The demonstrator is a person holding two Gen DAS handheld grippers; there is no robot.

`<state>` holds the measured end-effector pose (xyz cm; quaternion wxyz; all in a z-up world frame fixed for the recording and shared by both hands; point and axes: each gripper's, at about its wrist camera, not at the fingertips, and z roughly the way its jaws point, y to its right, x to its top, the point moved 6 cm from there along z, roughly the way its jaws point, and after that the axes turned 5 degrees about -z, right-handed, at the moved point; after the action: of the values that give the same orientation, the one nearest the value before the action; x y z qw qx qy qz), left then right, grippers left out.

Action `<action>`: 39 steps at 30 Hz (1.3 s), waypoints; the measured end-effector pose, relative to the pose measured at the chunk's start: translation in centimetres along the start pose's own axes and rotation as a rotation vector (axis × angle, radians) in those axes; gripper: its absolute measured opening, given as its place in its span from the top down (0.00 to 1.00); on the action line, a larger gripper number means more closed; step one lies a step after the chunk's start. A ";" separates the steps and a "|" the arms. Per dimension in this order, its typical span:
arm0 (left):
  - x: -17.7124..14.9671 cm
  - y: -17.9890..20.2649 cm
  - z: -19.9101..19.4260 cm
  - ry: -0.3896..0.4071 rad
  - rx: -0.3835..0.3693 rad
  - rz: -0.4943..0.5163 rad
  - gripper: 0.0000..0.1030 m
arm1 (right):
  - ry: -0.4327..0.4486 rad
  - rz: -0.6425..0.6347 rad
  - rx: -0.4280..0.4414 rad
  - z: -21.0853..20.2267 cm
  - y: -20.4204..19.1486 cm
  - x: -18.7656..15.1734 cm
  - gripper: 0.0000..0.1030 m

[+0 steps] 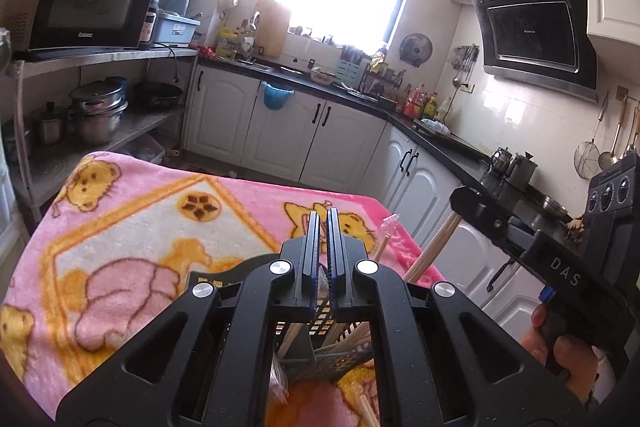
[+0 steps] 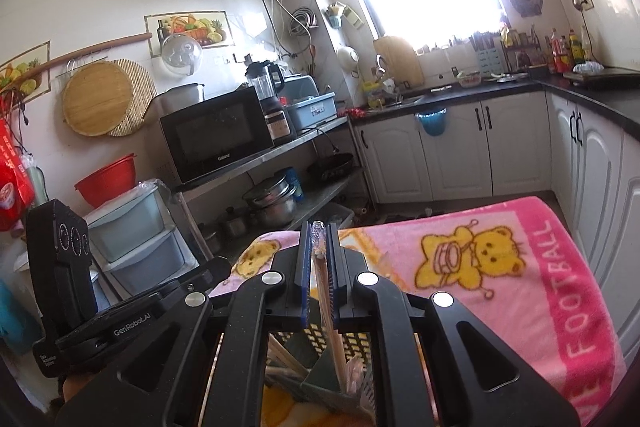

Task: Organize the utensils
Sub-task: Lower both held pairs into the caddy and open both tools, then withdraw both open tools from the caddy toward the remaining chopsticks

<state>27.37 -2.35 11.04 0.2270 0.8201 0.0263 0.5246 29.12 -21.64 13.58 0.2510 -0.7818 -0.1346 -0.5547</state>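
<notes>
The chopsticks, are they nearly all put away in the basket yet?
Partly. Several chopsticks already stand in the dark basket on the pink blanket. The right hand-held gripper is shut on a wrapped pair of chopsticks over the basket. The left hand-held gripper holds the basket's rim. At least one loose pair waits on the blanket.

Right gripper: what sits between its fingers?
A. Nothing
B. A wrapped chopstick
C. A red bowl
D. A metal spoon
B: the right gripper is shut on a wooden chopstick with clear wrap at its tip, its lower end inside the black basket.
</notes>
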 end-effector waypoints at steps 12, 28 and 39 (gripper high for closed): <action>-1.3 0.0 -1.7 -0.012 -0.002 -0.020 0.99 | -0.059 -0.024 0.004 -1.0 -0.2 -1.4 0.81; -2.7 0.2 -4.9 -0.019 0.015 -0.028 0.60 | -0.092 -0.069 -0.011 -4.6 -0.7 -2.8 0.59; -4.8 -0.9 -6.3 -0.054 0.028 -0.059 0.47 | -0.149 -0.075 -0.012 -6.1 -1.2 -5.5 0.57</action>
<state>19.94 -0.73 8.79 0.2316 0.8360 0.0517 0.4948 21.76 -23.60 10.26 0.2147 -0.8167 -0.1786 -0.5050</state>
